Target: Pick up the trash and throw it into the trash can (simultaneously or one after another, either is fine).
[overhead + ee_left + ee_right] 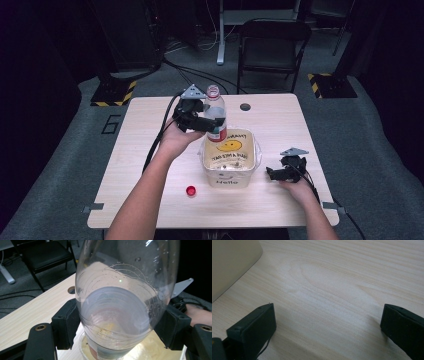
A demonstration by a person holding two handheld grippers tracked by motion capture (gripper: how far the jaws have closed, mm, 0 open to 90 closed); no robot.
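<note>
Red plastic marks the far left of the working area: a small bottle cap lies on the pale wooden table, near the front edge and apart from everything else. Just right of it and farther back, the left gripper holds a clear bottle upright above the back rim of a cream tub printed with a yellow smiley and the word "Hello". In the left gripper view the jaws press against both sides of the bottle, closed firmly on its body, and some clear liquid sits in its lower part above a red label. The bottle's neck is open, which fits the loose cap on the table.

Right of the tub, the right gripper rests low on the table with its jaws spread wide and nothing between them; the right gripper view shows bare wood and a corner of the tub.

Judging by this, the step in hand looks like pouring the bottle's contents into the tub. The next move would call for tipping the bottle so its mouth comes over the tub's opening, slowly enough that the liquid lands inside, with the grip kept tight on the smooth wall.
</note>
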